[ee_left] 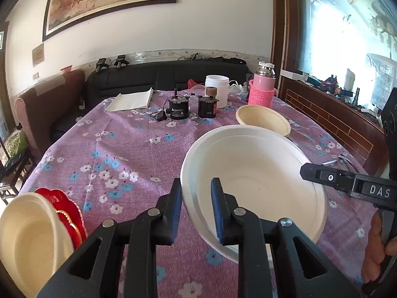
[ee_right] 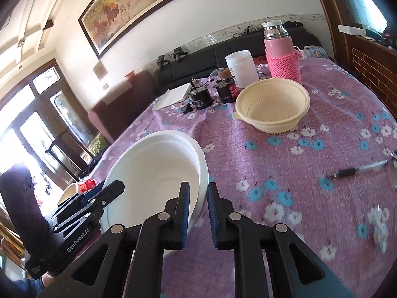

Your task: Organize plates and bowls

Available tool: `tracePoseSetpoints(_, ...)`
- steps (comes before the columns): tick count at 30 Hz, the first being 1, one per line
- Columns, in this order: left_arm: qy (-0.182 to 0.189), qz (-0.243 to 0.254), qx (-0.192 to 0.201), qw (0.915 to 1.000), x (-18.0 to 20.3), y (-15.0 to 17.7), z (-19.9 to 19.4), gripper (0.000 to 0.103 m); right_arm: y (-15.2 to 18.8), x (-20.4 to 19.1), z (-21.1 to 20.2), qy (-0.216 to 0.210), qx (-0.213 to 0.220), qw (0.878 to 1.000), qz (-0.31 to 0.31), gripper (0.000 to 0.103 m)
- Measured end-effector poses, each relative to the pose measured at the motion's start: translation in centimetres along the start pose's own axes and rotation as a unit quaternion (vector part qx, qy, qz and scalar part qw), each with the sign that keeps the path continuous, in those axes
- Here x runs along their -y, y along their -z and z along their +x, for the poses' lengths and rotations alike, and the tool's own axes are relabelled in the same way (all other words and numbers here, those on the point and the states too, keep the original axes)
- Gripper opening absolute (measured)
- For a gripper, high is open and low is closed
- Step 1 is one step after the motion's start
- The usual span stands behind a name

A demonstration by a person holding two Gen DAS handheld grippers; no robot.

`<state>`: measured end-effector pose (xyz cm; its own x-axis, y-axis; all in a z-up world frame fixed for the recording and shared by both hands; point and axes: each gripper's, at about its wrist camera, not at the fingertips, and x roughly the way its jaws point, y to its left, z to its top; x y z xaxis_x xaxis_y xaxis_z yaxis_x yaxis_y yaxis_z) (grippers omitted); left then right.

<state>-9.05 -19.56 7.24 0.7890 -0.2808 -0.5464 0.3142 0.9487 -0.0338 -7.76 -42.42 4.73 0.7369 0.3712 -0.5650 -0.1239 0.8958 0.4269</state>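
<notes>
One white bowl (ee_left: pixel 253 183), tilted, gripped at opposite rims.
Left gripper (ee_left: pixel 196 211) and right gripper (ee_right: pixel 198 213) each clamped on it; one cream bowl (ee_right: pixel 273 106) beyond, empty.

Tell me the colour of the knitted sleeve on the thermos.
Pink knitted sleeve, clearest in the right wrist view.

The desk (ee_left: pixel 129 149) wears a purple cloth patterned with small white and blue flowers. The large bowl (ee_left: pixel 258 173) is plain white; the ribbed bowl (ee_right: pixel 273 104) behind it is cream. A red plate (ee_left: pixel 69 211) with a gold edge sits under another cream bowl (ee_left: pixel 29 238). The flask (ee_right: pixel 279 47) is pink with a silver top and a pink knitted sleeve. The jar (ee_right: pixel 242 68) is white. Each black tool, left (ee_left: pixel 196 211) and right (ee_right: pixel 198 213), has blue pads (ee_left: pixel 217 211).
</notes>
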Motion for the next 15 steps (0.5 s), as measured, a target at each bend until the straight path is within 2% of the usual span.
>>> tracePoseSetpoints(7, 0.0, -0.01, 0.03, 0.9995, -2.6, 0.1, -5.5, 0.023, 2.4, -4.9, -2.5, 0.002, 0.008, 1.0, 0.002, 0.016)
tracePoseSetpoints(15, -0.025, -0.057, 0.065, 0.9959, -9.0, 0.5, -11.1, 0.025, 2.6, -12.1, -2.1, -0.044, 0.005, 0.999, -0.023, 0.016)
